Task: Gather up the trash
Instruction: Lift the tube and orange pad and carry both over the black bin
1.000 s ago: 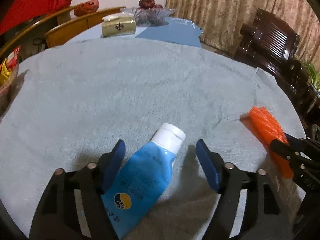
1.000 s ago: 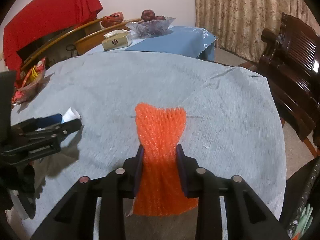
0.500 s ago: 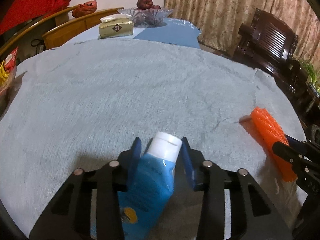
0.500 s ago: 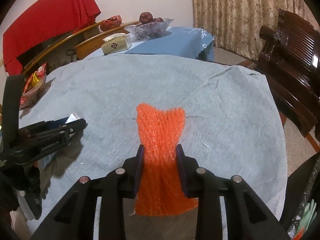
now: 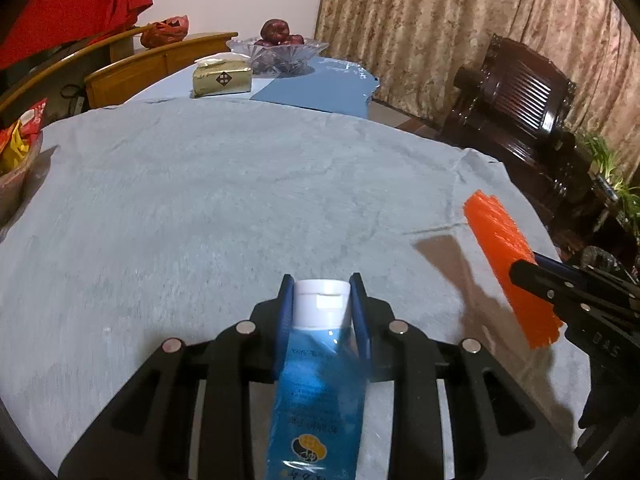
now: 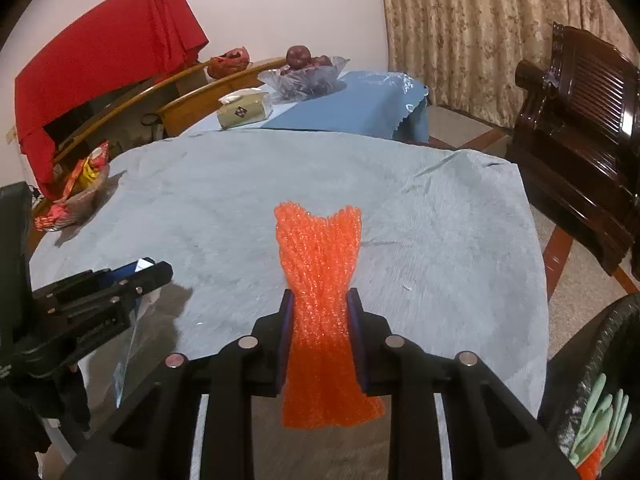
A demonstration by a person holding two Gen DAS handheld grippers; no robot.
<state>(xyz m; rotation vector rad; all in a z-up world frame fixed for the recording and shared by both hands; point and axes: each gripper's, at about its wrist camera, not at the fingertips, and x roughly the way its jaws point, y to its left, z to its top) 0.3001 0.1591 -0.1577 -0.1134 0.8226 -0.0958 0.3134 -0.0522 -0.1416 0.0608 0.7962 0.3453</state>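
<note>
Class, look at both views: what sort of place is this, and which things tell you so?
Probably a home living or dining room: patterned curtains, a dark carved wooden armchair, and a glass bowl of fruit beside a tissue box on a cloth-covered table.

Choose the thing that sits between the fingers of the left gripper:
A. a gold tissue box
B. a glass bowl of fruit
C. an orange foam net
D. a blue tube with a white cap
D: in the left wrist view the left gripper, its jaws closing, presses on the blue tube just below its white cap.
</note>
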